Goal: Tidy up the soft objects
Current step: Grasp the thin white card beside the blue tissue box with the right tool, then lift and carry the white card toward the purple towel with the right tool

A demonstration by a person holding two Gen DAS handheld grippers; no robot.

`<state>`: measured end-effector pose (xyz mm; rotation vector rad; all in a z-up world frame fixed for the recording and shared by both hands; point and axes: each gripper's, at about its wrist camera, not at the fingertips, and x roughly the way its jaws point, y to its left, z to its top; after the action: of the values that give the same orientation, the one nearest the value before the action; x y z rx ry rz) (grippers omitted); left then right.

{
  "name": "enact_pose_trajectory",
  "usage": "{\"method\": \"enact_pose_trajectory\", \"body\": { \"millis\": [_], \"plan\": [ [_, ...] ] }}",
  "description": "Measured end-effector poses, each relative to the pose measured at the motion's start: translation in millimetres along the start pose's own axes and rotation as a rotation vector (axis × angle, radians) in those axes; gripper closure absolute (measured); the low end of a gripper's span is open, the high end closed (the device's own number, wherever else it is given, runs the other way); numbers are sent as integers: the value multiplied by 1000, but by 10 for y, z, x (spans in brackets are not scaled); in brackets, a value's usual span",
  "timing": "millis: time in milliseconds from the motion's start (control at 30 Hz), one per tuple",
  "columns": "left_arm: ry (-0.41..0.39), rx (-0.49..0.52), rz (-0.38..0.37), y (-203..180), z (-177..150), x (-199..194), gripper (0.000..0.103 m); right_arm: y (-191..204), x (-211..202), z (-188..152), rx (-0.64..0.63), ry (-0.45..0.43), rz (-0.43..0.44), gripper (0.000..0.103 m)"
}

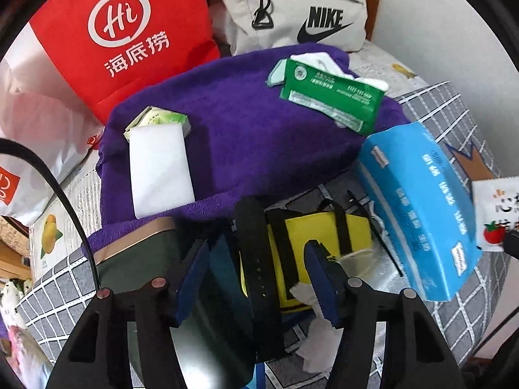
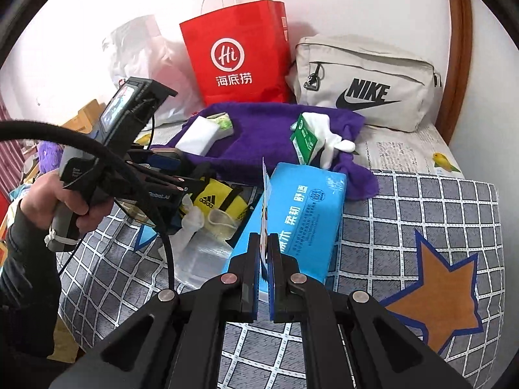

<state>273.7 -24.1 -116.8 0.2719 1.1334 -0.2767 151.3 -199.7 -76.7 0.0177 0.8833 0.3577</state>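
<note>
While gripped — right tongs [image 2: 266, 253]: pressed together on a thin white sachet [image 1: 493, 214].
Left tongs [image 1: 256, 278]: half-spread, straddling the black strap [image 1: 256, 259], long axis between the pads.
Yellow pouch [image 1: 311, 236]: just behind the strap, beside the blue tissue pack [image 2: 305, 214].

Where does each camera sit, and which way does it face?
Left wrist: on the left gripper, looking steeply down at a black strap between its fingers, over the yellow bag and purple towel; only its own fingers show.
Right wrist: on the right gripper, facing across the bed; it is shut on a thin packet. A hand holds the left gripper.
Shared: towel, blue tissue pack, red bag, Nike bag.
</note>
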Motion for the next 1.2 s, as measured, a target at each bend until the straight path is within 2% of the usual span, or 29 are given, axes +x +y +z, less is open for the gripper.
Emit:
{"method": "enact_pose_trajectory", "body": {
  "millis": [100, 133, 267, 333, 500, 967, 1200],
  "plan": [
    [28, 8, 25, -21, 26, 95, 62, -16, -5, -2, 2, -3, 11, 99],
    [40, 7, 21, -27, 29, 123, 69, -20, -1, -3, 0, -2, 14, 99],
    [64, -21, -19, -23, 28, 204, 82, -41, 6, -16, 2, -2, 18, 99],
    [53, -21, -6, -26, 22, 181, 83, -45, 0, -18, 7, -4, 18, 99],
    [11, -15, -85, -63, -42, -43, 83, -56, -2, -29, 10, -5, 21, 99],
    [-89, -24, -129, -27, -333, -656, 83, 39, -11, -43, -4, -8, 41, 99],
    [-142, -111, -157, 111, -456, -768, 83, 84, -57, 24, -13, -14, 29, 99]
  ]
}}
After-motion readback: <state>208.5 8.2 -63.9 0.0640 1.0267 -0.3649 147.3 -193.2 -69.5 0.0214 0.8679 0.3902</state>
